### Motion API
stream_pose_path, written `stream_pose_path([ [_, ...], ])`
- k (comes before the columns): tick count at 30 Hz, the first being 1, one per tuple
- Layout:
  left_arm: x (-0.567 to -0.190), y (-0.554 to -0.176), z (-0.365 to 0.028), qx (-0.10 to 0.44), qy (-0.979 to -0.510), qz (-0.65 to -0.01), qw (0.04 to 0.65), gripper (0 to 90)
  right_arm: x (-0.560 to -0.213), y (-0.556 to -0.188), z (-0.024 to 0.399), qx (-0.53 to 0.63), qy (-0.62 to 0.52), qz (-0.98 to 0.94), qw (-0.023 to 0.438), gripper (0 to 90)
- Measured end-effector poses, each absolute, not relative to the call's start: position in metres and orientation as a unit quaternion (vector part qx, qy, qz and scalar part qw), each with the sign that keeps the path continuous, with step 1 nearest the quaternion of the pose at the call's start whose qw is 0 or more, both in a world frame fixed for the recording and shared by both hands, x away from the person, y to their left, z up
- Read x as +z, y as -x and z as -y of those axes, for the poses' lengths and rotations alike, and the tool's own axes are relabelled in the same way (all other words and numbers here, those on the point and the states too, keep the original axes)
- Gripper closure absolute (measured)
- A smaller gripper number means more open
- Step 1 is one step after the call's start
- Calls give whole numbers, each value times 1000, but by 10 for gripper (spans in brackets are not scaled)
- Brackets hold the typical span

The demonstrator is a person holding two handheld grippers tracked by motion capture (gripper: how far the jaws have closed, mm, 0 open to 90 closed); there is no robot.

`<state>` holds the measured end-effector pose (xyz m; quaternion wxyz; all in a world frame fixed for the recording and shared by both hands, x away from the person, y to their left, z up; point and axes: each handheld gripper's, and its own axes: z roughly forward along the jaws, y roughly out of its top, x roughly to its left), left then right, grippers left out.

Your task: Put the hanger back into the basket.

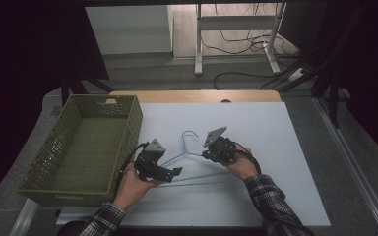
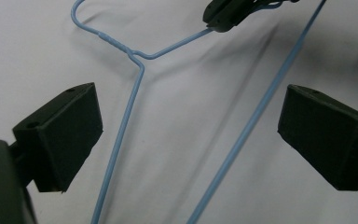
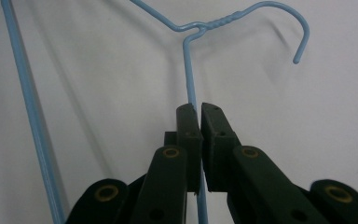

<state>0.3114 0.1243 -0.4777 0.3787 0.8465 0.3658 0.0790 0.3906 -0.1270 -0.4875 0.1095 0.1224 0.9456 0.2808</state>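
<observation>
**Blue wire hanger pinched by one gripper, straddled by the other**

The hanger (image 1: 191,164) is thin wire coated in pale blue, bent into a flat triangle with a twisted neck and a round open hook at the top. It sits on the white sheet (image 1: 275,147) that covers the desk, a little toward the near edge and left of the middle, its hook pointing to the far edge. The sheet is smooth and matte; a strip of bare wood desk (image 1: 246,96) shows along the far edge.

The right gripper (image 3: 200,112) has its black, blocky jaws pressed together on one sloping arm of the hanger just below the neck — the wire runs straight between the pads. In the left gripper view this pinch shows at the top edge.

The left gripper (image 2: 189,135) holds its jaws spread wide, one to each side of the other sloping arm and the bottom bar, touching neither. Its pads are flat-faced black wedges.

A green plastic basket (image 1: 128,128), rectangular with lattice walls, stands at the desk's left edge, just beside the left gripper. No writing can be read anywhere.
</observation>
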Motion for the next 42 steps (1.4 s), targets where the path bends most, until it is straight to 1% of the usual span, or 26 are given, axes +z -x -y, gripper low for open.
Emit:
stream_pose_path([
  [6, -484, -321, -119, 85, -847, -377, 365, 98, -485, -389, 128, 286, -121, -944, 112, 866],
  [14, -491, -338, -119, 73, -847, -400, 343, 199, -484, -388, 129, 287, -119, -944, 114, 866],
  [17, -495, -345, -118, 60, -851, -398, 339, 198, -483, -388, 129, 287, -119, -944, 115, 866],
  [18, -497, -347, -117, 59, -852, -398, 335, 242, -483, -388, 129, 287, -119, -944, 115, 866],
  [19, -501, -351, -114, 59, -858, -396, 321, 266, -483, -388, 129, 287, -119, -944, 115, 866],
  [20, -501, -351, -114, 59, -858, -396, 321, 298, -483, -388, 129, 287, -119, -944, 115, 866],
  [21, -504, -353, -112, 60, -860, -396, 317, 298, -483, -388, 129, 288, -119, -943, 115, 866],
  [22, -506, -356, -111, 60, -862, -396, 310, 334, -483, -388, 129, 289, -119, -943, 115, 866],
  [23, -510, -359, -110, 59, -864, -396, 306, 409, -483, -388, 130, 289, -119, -943, 116, 866],
  [24, -510, -359, -110, 59, -864, -396, 306, 438, -483, -388, 130, 289, -119, -943, 116, 866],
  [25, -512, -361, -109, 59, -865, -395, 303, 438, -483, -388, 130, 290, -118, -942, 116, 866],
  [26, -513, -363, -109, 58, -867, -394, 300, 460, -483, -388, 130, 291, -119, -942, 116, 866],
  [27, -514, -364, -109, 58, -869, -392, 297, 523, -482, -388, 130, 291, -117, -942, 117, 866],
  [28, -515, -364, -108, 60, -870, -391, 294, 523, -482, -388, 130, 291, -117, -942, 117, 866],
  [29, -516, -365, -108, 57, -871, -390, 293, 573, -481, -388, 130, 294, -118, -941, 117, 866],
  [30, -518, -366, -108, 56, -872, -389, 292, 573, -481, -388, 130, 294, -118, -941, 117, 866],
  [33, -519, -367, -109, 58, -872, -390, 289, 654, -481, -388, 131, 297, -118, -940, 117, 866],
  [35, -519, -367, -109, 61, -873, -389, 289, 687, -481, -387, 131, 297, -118, -940, 117, 866],
  [36, -519, -368, -109, 62, -873, -388, 288, 721, -481, -387, 131, 297, -119, -940, 117, 865],
  [38, -519, -368, -109, 63, -874, -387, 287, 737, -481, -387, 131, 298, -119, -940, 117, 866],
  [40, -518, -368, -110, 62, -875, -384, 288, 781, -481, -387, 131, 299, -118, -940, 117, 865],
  [42, -517, -368, -109, 66, -878, -377, 286, 792, -480, -387, 131, 300, -118, -939, 118, 865],
])
